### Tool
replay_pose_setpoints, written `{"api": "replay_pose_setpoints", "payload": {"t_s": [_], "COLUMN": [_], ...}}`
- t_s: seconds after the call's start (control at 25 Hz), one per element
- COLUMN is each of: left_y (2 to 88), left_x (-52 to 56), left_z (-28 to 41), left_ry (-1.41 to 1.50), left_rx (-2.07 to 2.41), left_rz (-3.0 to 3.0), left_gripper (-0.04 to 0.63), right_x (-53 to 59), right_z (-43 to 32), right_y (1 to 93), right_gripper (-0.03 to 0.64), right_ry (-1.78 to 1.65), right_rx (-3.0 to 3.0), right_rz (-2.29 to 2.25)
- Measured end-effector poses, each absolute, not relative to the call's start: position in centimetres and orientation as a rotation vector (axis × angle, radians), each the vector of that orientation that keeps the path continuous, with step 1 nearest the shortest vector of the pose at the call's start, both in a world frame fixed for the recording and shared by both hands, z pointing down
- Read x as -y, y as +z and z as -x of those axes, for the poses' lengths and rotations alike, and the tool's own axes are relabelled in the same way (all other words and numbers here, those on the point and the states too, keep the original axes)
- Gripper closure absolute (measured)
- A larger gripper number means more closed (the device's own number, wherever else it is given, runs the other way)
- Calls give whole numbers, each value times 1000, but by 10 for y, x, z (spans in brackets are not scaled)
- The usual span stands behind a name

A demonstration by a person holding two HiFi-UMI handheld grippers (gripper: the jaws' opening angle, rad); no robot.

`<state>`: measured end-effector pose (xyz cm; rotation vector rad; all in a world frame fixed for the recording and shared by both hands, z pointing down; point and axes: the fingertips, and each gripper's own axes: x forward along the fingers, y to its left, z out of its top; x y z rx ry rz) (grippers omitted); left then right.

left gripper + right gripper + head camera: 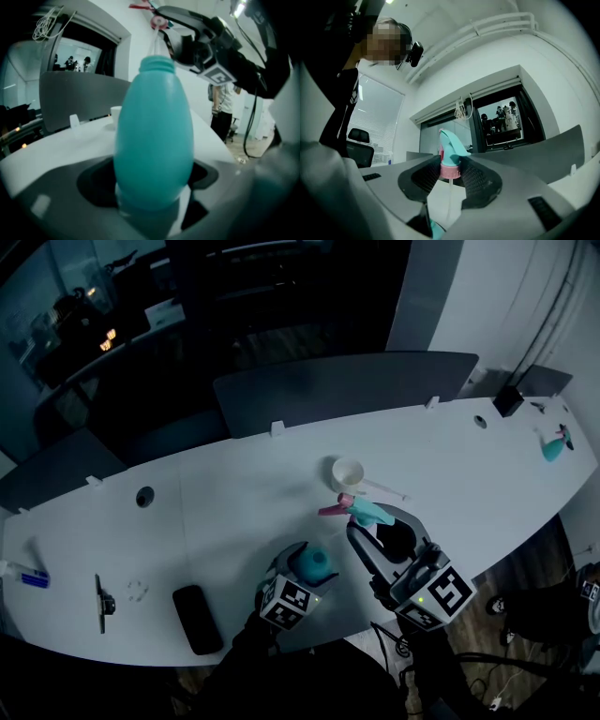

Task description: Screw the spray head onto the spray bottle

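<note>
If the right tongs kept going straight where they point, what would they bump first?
Nothing close. Beyond the spray head held in the right tongs the way looks free; far off, probably the wall by the dark window.

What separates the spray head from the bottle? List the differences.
Colour: the bottle is teal all over; the spray head is teal with a pink collar.
Shape: the bottle is a smooth egg-like body with an open neck; the spray head is small and angular, a thin clear tube hanging below it.
Hold: the left claw grips the bottle, the right claw the spray head, above the neck, not screwed on.
Shared: teal colour.
</note>
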<state>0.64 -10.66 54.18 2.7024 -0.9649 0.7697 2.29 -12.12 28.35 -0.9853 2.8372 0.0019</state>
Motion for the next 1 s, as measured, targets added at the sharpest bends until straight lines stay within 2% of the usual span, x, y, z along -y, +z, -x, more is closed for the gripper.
{"api": "replay_pose_setpoints", "payload": {"t_s": [0.48,1.0], "left_y": [543,541], "left_x": [106,106], "left_z": [-6,-6], "left_ry": [774,770], "left_rx": [960,961], "left_rz": [-2704,-2705], "left_gripper": [178,178], "right_x": [84,90], "right_z": [0,30], "right_y": [266,394], "right_gripper": [489,489], "right_ry": [12,-70], "right_rx": [-2888,-3083], "right_rz": [767,822]}}
